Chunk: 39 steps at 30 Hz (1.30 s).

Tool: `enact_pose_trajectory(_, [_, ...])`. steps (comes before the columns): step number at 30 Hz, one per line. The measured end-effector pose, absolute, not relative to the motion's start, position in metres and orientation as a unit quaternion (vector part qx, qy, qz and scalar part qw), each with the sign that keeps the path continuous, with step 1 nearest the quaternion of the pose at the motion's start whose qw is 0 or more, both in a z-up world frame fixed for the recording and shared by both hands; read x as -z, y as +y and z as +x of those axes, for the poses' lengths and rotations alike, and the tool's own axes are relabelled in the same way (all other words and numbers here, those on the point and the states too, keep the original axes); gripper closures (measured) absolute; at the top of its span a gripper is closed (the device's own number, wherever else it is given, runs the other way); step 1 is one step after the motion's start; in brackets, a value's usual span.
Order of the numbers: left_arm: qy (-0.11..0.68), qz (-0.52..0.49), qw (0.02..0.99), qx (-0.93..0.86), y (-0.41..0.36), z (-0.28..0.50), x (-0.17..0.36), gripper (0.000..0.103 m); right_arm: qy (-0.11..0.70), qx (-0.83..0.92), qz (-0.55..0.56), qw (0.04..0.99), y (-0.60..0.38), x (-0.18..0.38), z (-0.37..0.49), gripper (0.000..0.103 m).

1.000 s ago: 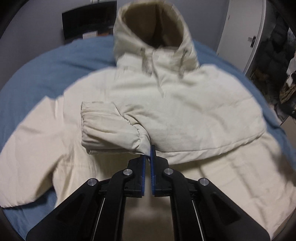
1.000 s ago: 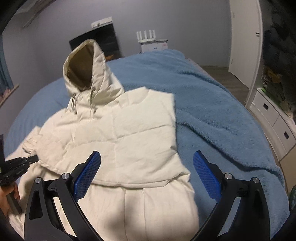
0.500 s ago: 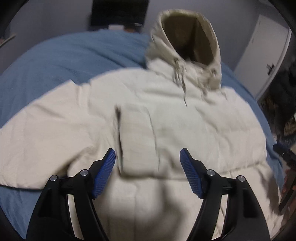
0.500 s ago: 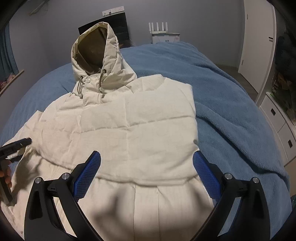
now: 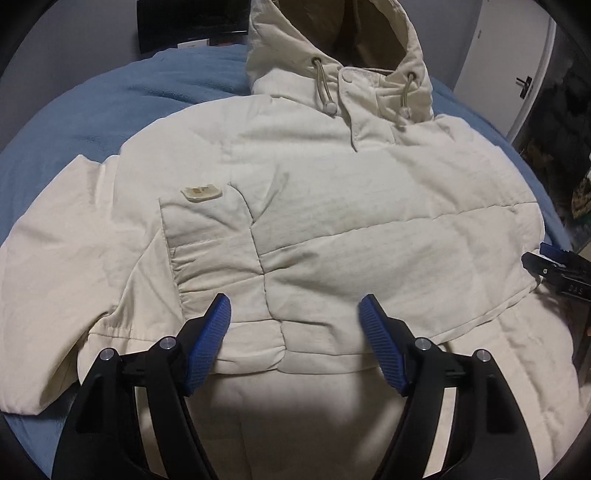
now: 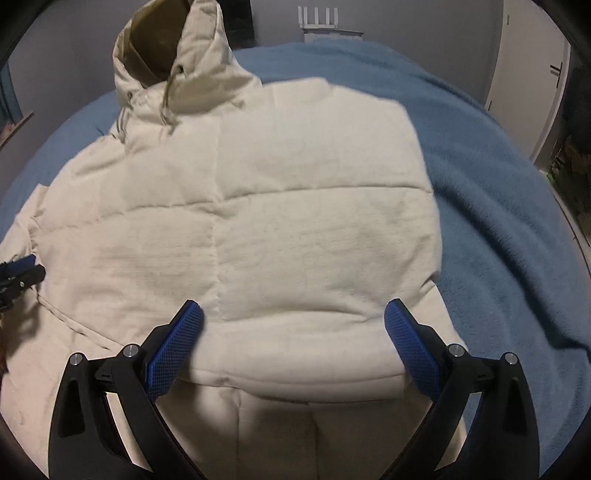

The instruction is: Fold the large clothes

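We note the cream padded jacket lying face up on the bed, on a blue blanket, with its hood at the far end, standing open toward the wall. One sleeve is folded across the chest, its cuff pointing toward us, a small pale label near its upper edge. On the other side the jacket is folded in, leaving a straight edge beside bare blanket in the right wrist view. The lower part of the jacket extends toward us under both tools.

Left tool: jaws stand wide apart, blue pads clear of the fabric as far as we can tell; nothing is gripped. It hangs over the folded sleeve's cuff and the jacket front.

Right tool: jaws likewise spread wide, nothing between the pads but the jacket surface below them. It hangs over the folded-in side, near the lower fold line.

Each tool's tip shows at the edge of the other's view. A white door and a dark screen stand beyond the bed.
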<state>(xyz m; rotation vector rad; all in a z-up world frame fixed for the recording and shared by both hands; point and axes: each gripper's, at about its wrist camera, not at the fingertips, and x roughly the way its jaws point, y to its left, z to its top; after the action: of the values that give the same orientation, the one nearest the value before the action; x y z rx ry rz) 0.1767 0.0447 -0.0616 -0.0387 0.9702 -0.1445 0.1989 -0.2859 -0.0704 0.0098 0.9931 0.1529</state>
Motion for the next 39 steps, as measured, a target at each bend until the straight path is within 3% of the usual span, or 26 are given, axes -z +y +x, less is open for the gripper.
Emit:
enact_pose_trajectory(5, [0.459,-0.015,0.885,0.075,0.045,0.177,0.065,0.028,0.474,-0.066,0.0,0.878,-0.284,0.076,0.2,0.007])
enact_pose_trajectory(8, [0.458,-0.007,0.885,0.085,0.039,0.175,0.065,0.009,0.473,-0.069,0.008,0.878,-0.286,0.076,0.197,0.007])
enact_pose_trajectory(9, [0.46,0.0,0.884,0.081,0.036,0.176,0.067,0.006,0.472,-0.068,0.007,0.879,-0.286,0.075,0.197,0.007])
enact_pose_trajectory(20, [0.465,0.028,0.883,0.056,0.034,0.166,0.065,0.006,0.454,-0.068,0.019,0.888,-0.29,0.064,0.182,0.007])
enact_pose_trajectory(25, [0.431,0.019,0.901,0.04,0.044,0.154,0.041,0.006,0.411,-0.05,0.04,0.909,-0.297,0.041,0.163,0.007])
enact_pose_trajectory(30, [0.39,-0.027,0.92,-0.011,0.088,0.142,-0.008,0.006,0.371,-0.06,0.078,0.923,-0.301,0.016,0.148,0.007])
enact_pose_trajectory(39, [0.372,-0.071,0.905,-0.195,0.234,0.108,-0.072,0.007,0.339,-0.079,0.038,0.937,-0.277,0.0,0.134,0.007])
